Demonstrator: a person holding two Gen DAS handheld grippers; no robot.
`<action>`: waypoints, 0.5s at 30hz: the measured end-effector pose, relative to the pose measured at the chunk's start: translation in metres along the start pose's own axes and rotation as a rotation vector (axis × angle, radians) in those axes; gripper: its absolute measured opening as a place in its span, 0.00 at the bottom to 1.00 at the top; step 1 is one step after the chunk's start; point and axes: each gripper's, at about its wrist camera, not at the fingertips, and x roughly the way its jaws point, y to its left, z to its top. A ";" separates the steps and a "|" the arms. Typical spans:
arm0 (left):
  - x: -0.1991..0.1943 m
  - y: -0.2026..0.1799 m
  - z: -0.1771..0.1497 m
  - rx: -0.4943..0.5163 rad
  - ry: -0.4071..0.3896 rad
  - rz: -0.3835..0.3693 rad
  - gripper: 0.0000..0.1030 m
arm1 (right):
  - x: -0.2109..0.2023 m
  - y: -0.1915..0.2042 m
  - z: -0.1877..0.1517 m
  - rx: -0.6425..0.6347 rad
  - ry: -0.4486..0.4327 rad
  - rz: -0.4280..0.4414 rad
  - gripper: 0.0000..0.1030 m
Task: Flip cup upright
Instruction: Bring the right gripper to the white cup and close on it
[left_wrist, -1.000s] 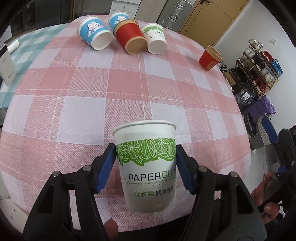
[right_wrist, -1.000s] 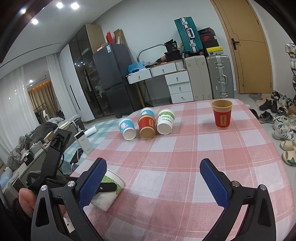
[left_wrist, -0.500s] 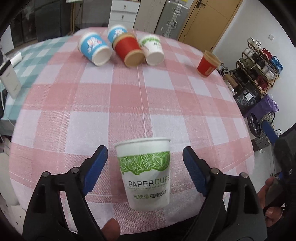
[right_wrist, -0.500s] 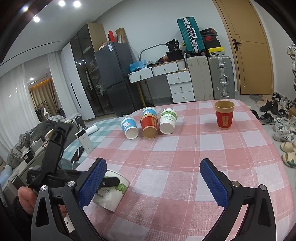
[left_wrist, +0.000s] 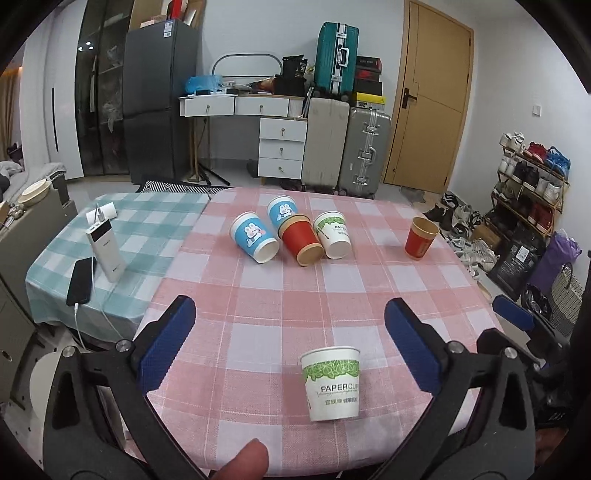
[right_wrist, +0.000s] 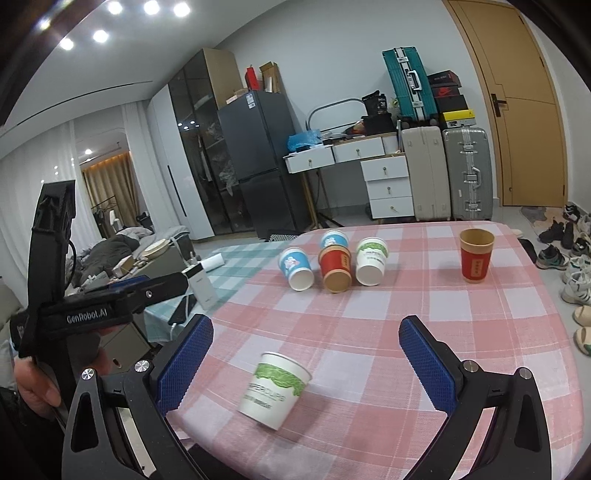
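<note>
Your left gripper (left_wrist: 290, 343) has its fingers spread wide, gripping nothing. The white paper cup (left_wrist: 331, 377) stands upright near the front edge of the bench (left_wrist: 258, 295), apart from both pads. Your right gripper (right_wrist: 304, 363) is also wide apart and empty, the cup between its fingers.

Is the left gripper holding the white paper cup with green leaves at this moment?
No, the left gripper is open and the white paper cup stands upright on the pink checked tablecloth, touching neither finger.
</note>
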 end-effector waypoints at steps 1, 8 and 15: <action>-0.002 0.001 -0.003 -0.002 0.002 0.004 0.99 | -0.001 0.002 0.001 0.006 0.005 0.012 1.00; -0.008 0.005 -0.040 0.023 0.007 0.076 0.99 | 0.007 0.005 -0.007 0.066 0.099 0.033 1.00; 0.005 0.009 -0.061 -0.006 0.067 0.065 0.99 | 0.019 0.006 -0.025 0.080 0.186 0.044 1.00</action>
